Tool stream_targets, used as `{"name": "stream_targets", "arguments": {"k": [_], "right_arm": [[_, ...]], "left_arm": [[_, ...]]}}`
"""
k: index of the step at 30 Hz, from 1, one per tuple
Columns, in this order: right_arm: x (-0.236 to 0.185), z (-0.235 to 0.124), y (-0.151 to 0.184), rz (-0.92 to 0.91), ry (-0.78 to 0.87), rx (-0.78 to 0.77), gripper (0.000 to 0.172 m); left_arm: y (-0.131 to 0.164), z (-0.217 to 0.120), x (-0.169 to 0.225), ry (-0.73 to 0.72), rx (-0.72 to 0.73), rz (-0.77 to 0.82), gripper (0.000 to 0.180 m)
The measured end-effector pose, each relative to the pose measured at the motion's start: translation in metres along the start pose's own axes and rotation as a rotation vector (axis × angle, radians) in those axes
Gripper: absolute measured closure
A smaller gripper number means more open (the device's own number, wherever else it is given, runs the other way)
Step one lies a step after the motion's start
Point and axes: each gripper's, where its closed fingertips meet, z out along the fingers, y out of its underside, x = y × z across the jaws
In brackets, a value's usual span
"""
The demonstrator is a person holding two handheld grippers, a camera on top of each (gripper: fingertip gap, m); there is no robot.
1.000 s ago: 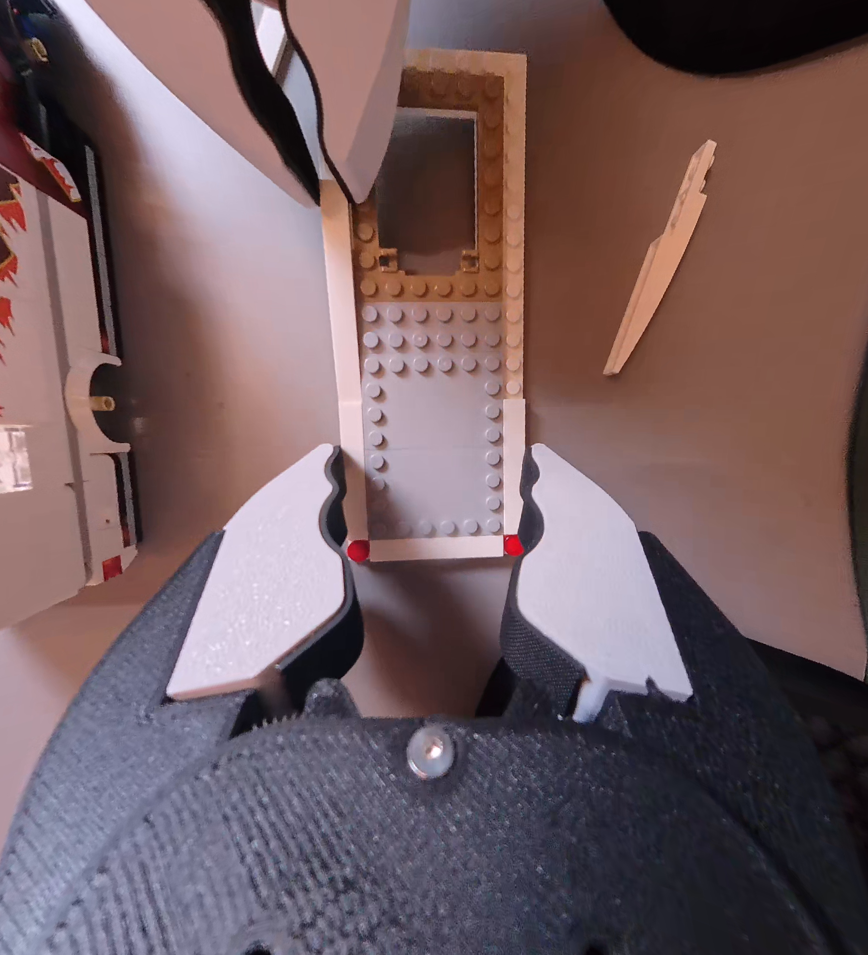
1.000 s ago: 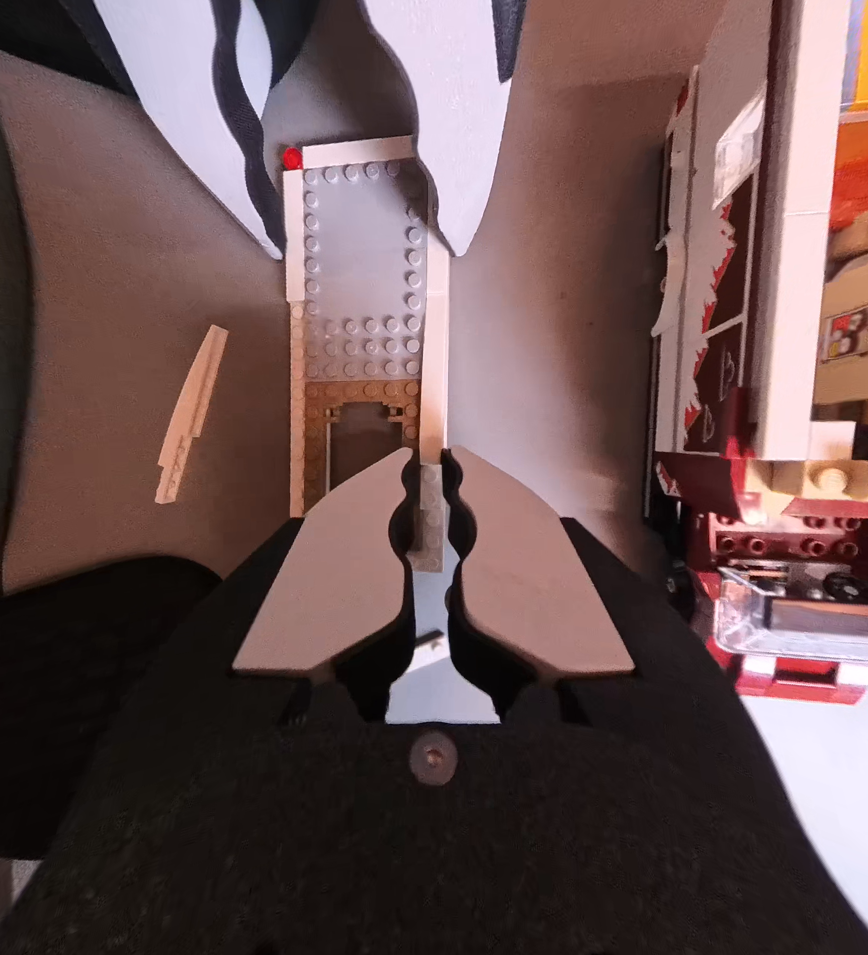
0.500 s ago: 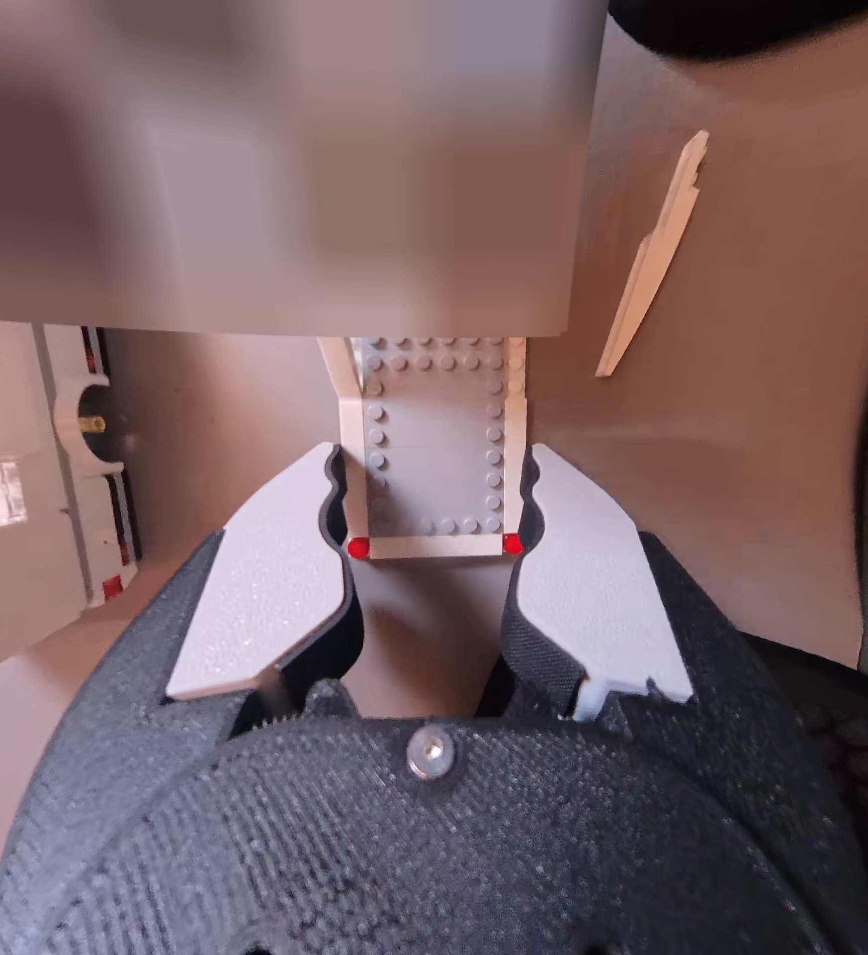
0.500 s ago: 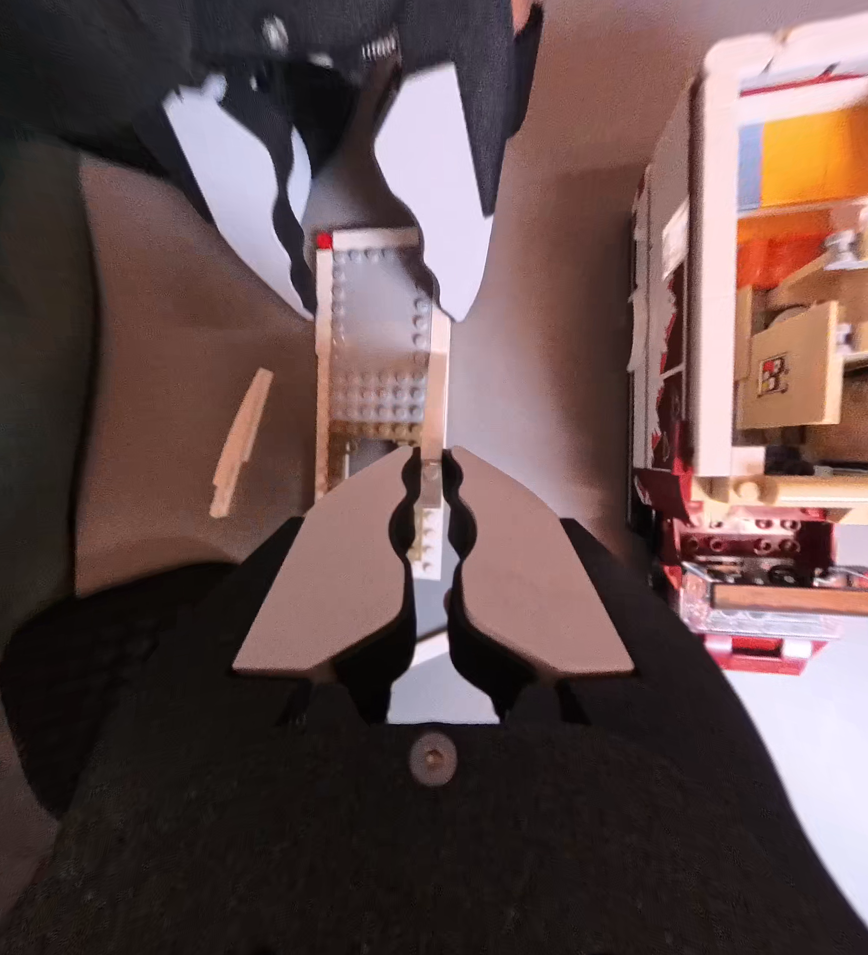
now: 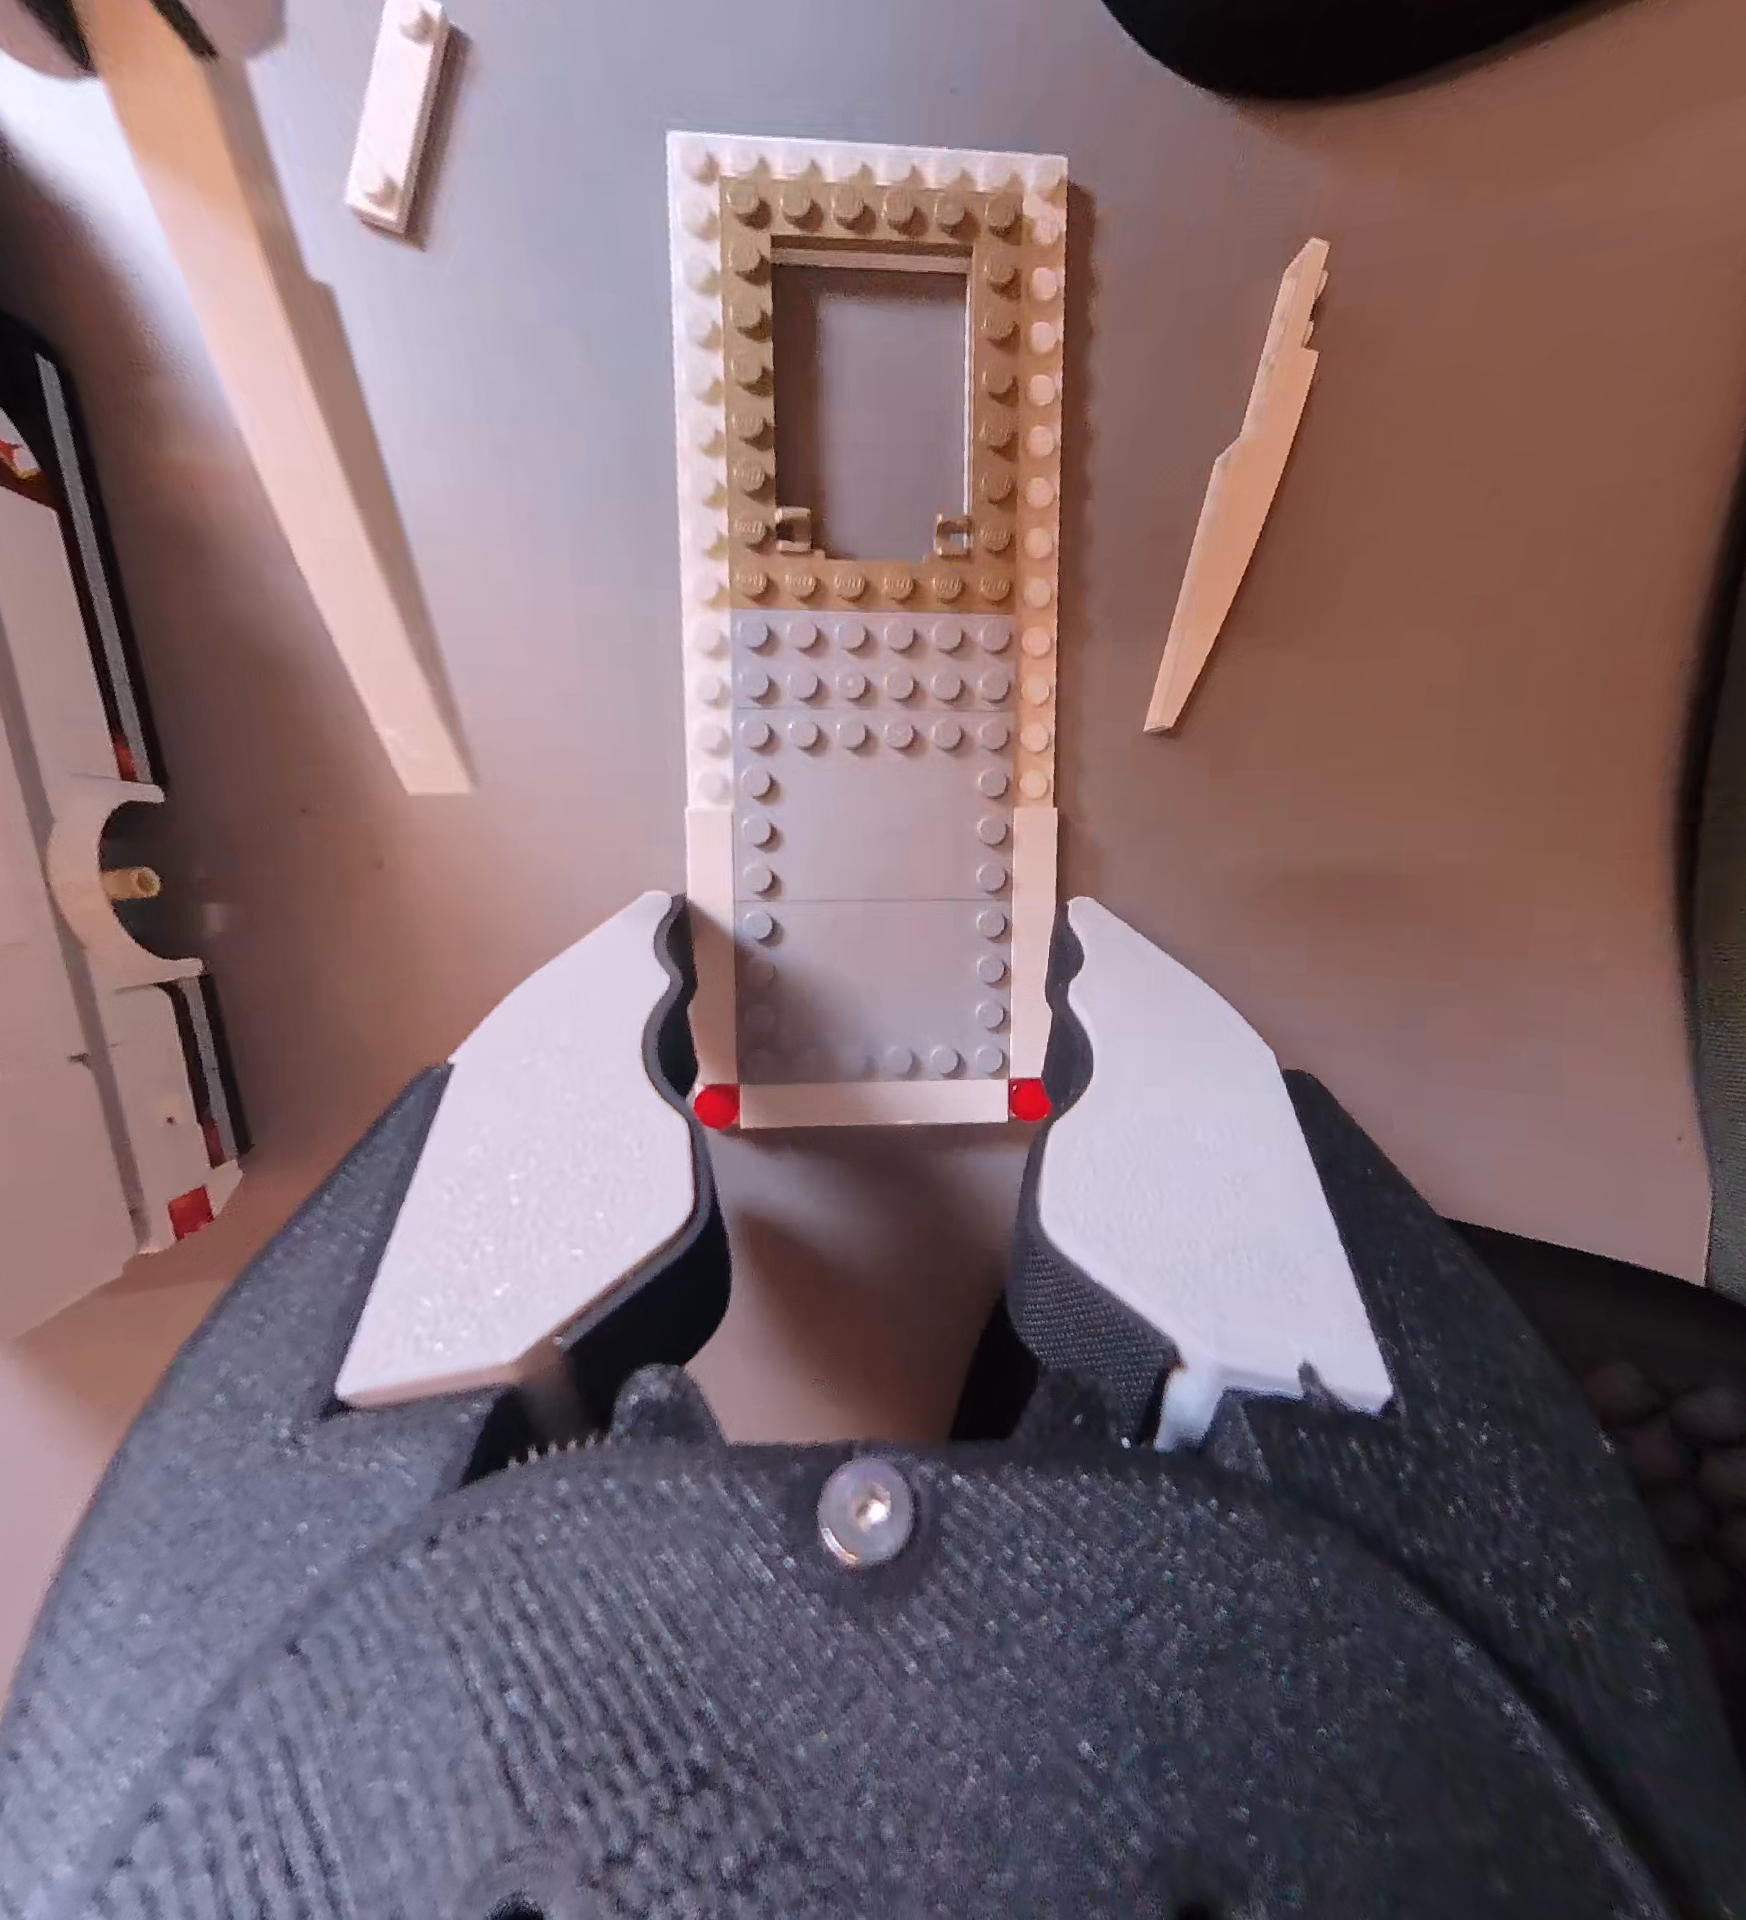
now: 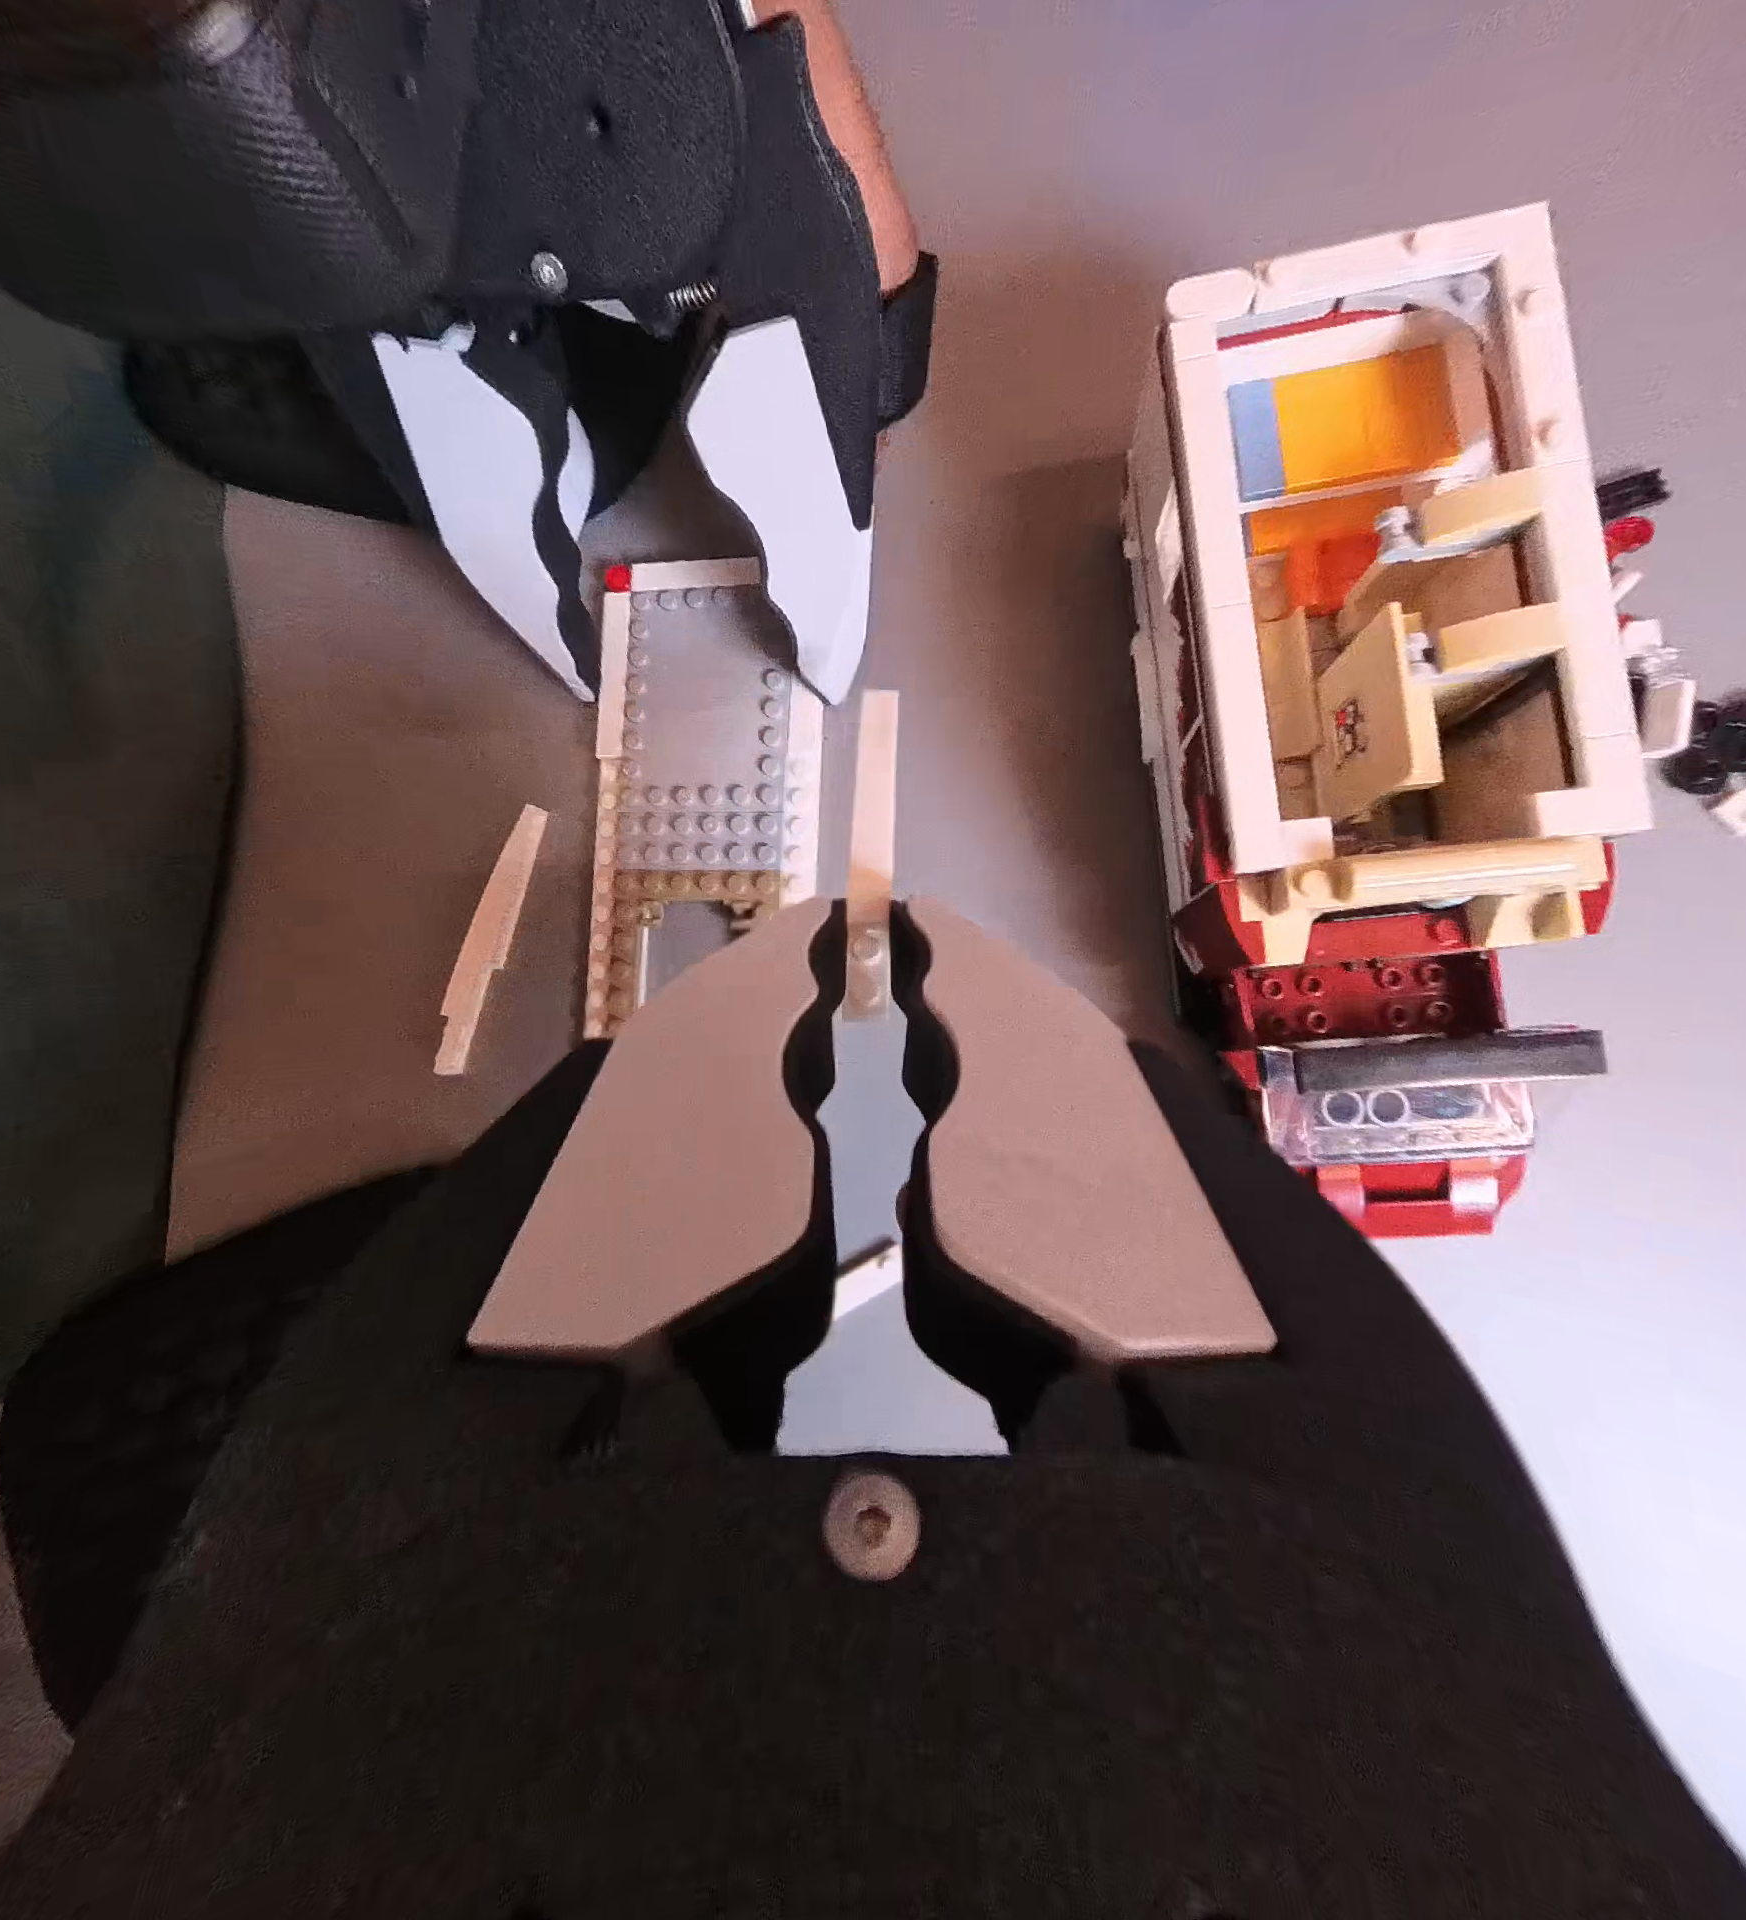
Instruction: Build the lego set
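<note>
Right wrist view is showing your right gripper (image 6: 867,940) pinching the near end of a long cream strip piece (image 6: 874,790), both pads pressing its narrow sides, with the strip reaching forward past the fingertips above the grey table (image 6: 1004,582). Just to its left, the studded plate assembly (image 6: 703,769) is lying flat, grey at one end and tan around a rectangular opening at the other, with cream edging.

Your left gripper (image 5: 874,1023) is standing wide at the grey end of that assembly (image 5: 874,914), its fingers (image 5: 578,1081) hugging both cream side edges close by the two red corner studs (image 5: 715,1104); it looks like a bracing grip, pads against the sides.

A curved cream sliver (image 5: 1238,499) is lying loose on the far side of the assembly, and a red and cream brick-built van (image 6: 1368,727) with an open top is sitting beyond the strip.

You are holding the strip by one end only, so it could pivot between the pads under any sideways push. If the left hold slackens, the assembly could skate across the smooth table.
</note>
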Motion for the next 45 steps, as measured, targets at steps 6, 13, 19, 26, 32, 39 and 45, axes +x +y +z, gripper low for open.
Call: {"name": "stream_targets", "arguments": {"k": [6,13,19,26,32,39,45], "right_arm": [[0.007,0.020,0.023,0.025,0.044,0.008,0.165],[0.008,0.029,0.039,0.034,0.076,-0.006,0.165],[0.009,0.033,0.041,0.010,0.089,0.009,0.165],[0.006,0.034,0.023,-0.018,0.068,0.085,0.165],[0.026,-0.005,0.053,0.055,0.195,0.076,0.153],[0.022,0.012,0.089,0.084,0.217,-0.061,0.164],[0.019,0.029,0.069,-0.011,0.154,-0.071,0.165]], "left_arm": [[0.002,-0.002,0.003,0.023,0.033,-0.012,0.114],[-0.023,-0.033,-0.010,0.036,0.285,-0.100,0.119],[-0.030,-0.021,-0.039,-0.085,0.282,-0.089,0.131],[-0.046,0.007,-0.057,-0.117,0.222,0.001,0.159],[-0.044,0.002,-0.059,-0.036,0.277,-0.127,0.172],[-0.051,0.002,-0.063,0.025,0.320,-0.219,0.172],[-0.047,0.010,-0.066,-0.039,0.231,-0.154,0.172]]}}
